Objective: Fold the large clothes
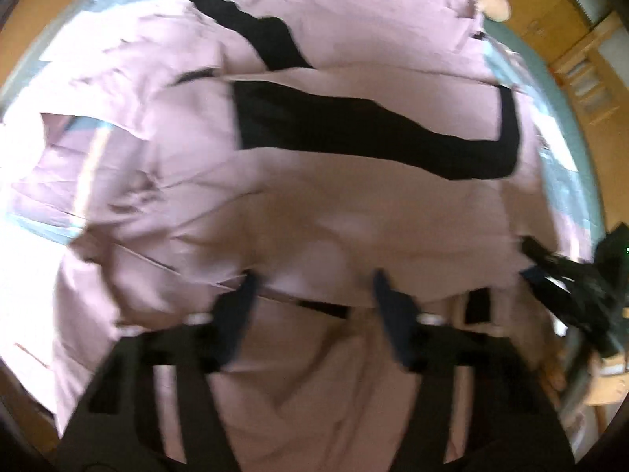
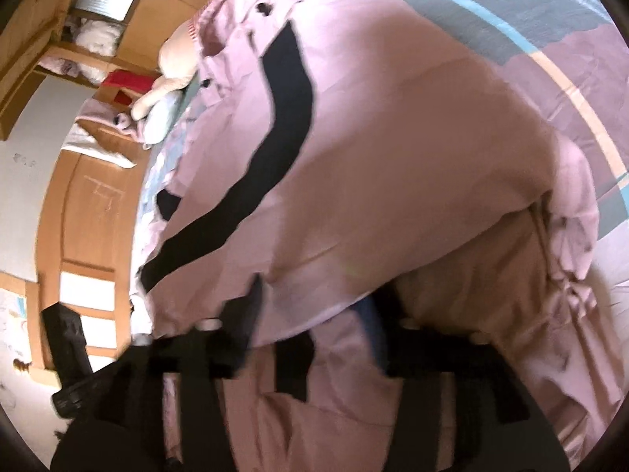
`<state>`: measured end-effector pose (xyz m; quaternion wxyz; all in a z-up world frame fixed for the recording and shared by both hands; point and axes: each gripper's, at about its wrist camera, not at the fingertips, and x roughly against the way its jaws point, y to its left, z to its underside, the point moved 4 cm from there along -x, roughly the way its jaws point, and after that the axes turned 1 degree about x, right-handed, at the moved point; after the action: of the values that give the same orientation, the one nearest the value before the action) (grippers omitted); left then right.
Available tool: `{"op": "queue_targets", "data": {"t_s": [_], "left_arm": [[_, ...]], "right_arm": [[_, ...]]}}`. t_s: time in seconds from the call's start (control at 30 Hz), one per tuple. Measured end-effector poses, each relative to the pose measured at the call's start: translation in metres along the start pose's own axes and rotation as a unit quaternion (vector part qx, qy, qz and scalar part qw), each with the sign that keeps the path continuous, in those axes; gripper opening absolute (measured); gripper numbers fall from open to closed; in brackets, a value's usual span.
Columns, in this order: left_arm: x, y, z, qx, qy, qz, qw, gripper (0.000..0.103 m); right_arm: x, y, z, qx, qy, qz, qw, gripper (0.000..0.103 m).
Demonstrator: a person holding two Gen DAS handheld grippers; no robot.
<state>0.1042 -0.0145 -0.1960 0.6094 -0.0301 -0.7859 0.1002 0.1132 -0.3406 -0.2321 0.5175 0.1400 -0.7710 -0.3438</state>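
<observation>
We are looking down through the left wrist camera at a pink garment (image 1: pixel 314 204) with black stripes (image 1: pixel 354 126), lying spread and rumpled over a blue-patterned bed cover (image 1: pixel 550 90). The left gripper (image 1: pixel 312 295) is standing with its jaws apart over a folded edge of the cloth; the blur is keeping us from telling whether the tips are pinching anything. At the right edge this view is also catching the right gripper (image 1: pixel 550 263), dark against the fabric.

The right wrist camera is showing what the left one is not: wooden shelves (image 2: pixel 90 31), a plush toy (image 2: pixel 173 63) by the bed's far end, and a raised fold of the garment (image 2: pixel 393 157) bulging close to the lens. The right gripper (image 2: pixel 314 306) is sitting spread wide, with a fold of pink cloth lying between its fingers (image 2: pixel 247 306), one finger partly hidden beneath it. We cannot tell whether it is gripping.
</observation>
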Motion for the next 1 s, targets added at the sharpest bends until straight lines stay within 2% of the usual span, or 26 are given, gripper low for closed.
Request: {"op": "queue_targets", "data": {"t_s": [0.03,0.1,0.13,0.27,0.3,0.33,0.37,0.4,0.43,0.5,0.63,0.7,0.73,1.0], "left_arm": [[0.000,0.004,-0.002,0.008,-0.002,0.004,1.0000,0.041],[-0.001,0.012,-0.005,0.023,-0.004,0.011,0.9997,0.030],[-0.002,0.015,-0.007,0.029,-0.005,0.013,0.9995,0.027],[-0.003,0.021,-0.007,0.045,-0.003,0.026,0.9987,0.024],[-0.002,0.020,-0.007,0.045,0.000,0.029,0.9986,0.028],[-0.001,0.020,-0.006,0.044,0.001,0.034,0.9985,0.033],[0.002,0.021,-0.003,0.042,0.003,0.042,0.9982,0.044],[0.002,0.019,-0.002,0.039,0.005,0.051,0.9979,0.054],[0.003,0.015,-0.002,0.033,0.005,0.051,0.9981,0.058],[0.007,0.014,0.001,0.017,-0.005,0.032,0.9993,0.061],[0.005,0.011,0.001,0.012,0.002,0.034,0.9994,0.066],[0.002,0.011,0.001,0.015,0.008,0.034,0.9993,0.076],[0.000,0.011,0.000,0.017,0.009,0.034,0.9992,0.078],[-0.006,0.008,0.002,0.012,0.014,0.028,0.9994,0.078]], "right_arm": [[0.001,0.003,0.000,0.005,0.000,-0.004,1.000,0.079],[0.000,0.008,0.001,0.019,0.001,-0.006,1.000,0.082],[0.000,0.008,0.001,0.022,0.002,-0.004,1.000,0.082],[-0.002,0.001,0.001,0.012,-0.008,0.000,1.000,0.082],[-0.002,-0.001,0.001,0.008,-0.013,0.000,1.000,0.082],[-0.002,-0.003,-0.001,0.007,-0.019,0.003,1.000,0.073],[-0.002,-0.004,-0.002,0.008,-0.024,0.012,1.000,0.064],[-0.005,-0.006,-0.003,0.012,-0.026,0.027,0.999,0.039],[-0.007,-0.008,-0.004,0.015,-0.025,0.038,0.999,0.024],[-0.008,-0.011,-0.004,0.009,-0.028,0.037,0.999,0.016],[-0.004,-0.007,-0.004,0.021,-0.037,0.035,0.998,0.014],[-0.004,-0.004,-0.004,0.027,-0.040,0.039,0.998,0.014],[-0.004,-0.003,-0.004,0.029,-0.040,0.040,0.998,0.014],[-0.003,0.001,-0.004,0.036,-0.043,0.042,0.998,0.014]]}}
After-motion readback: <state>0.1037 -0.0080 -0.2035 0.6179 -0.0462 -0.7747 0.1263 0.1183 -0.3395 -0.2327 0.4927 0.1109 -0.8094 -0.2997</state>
